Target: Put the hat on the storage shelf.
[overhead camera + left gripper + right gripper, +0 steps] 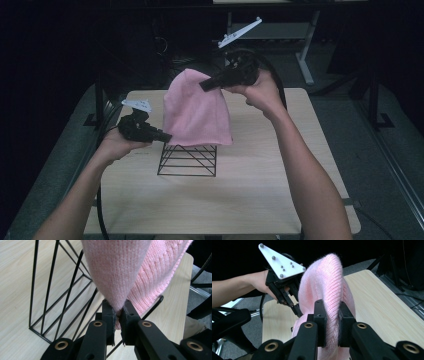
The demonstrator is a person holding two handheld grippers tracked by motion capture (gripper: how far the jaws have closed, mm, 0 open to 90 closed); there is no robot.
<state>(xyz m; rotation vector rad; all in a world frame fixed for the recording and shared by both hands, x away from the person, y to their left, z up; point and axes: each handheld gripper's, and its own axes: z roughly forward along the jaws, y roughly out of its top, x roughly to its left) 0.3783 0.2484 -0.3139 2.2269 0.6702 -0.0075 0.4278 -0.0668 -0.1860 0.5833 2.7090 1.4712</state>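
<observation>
Care was called for at this moment, since the pink knitted beanie [196, 111] was held in the air between both claws and draped down over the black wire rack [188, 159] that stood on the pale wooden worktop [260, 190]. The left claw [166, 137] was pinched on the lower hem of the beanie, beside the top of the rack; in the left gripper view the knit [125, 272] was seen squeezed to a narrow fold between the two black jaws, with the rack's wires [62, 290] just behind it. The right claw [204, 85] was clamped on the crown of the beanie, higher and farther back, and in the right gripper view a thick roll of the fabric [329, 290] was seen bunched between its jaws, with the left claw [298, 311] nipping the hem beyond. It was judged that the beanie was being set over the rack. For that to be done well, the hem would best be kept taut and drawn clear of the wire corners, so that the knit was not snagged, while the crown was lowered evenly. Both grips were best kept until the fabric was borne by the rack, as the light frame could be tipped or dragged across the worktop by a sideways pull.
</observation>
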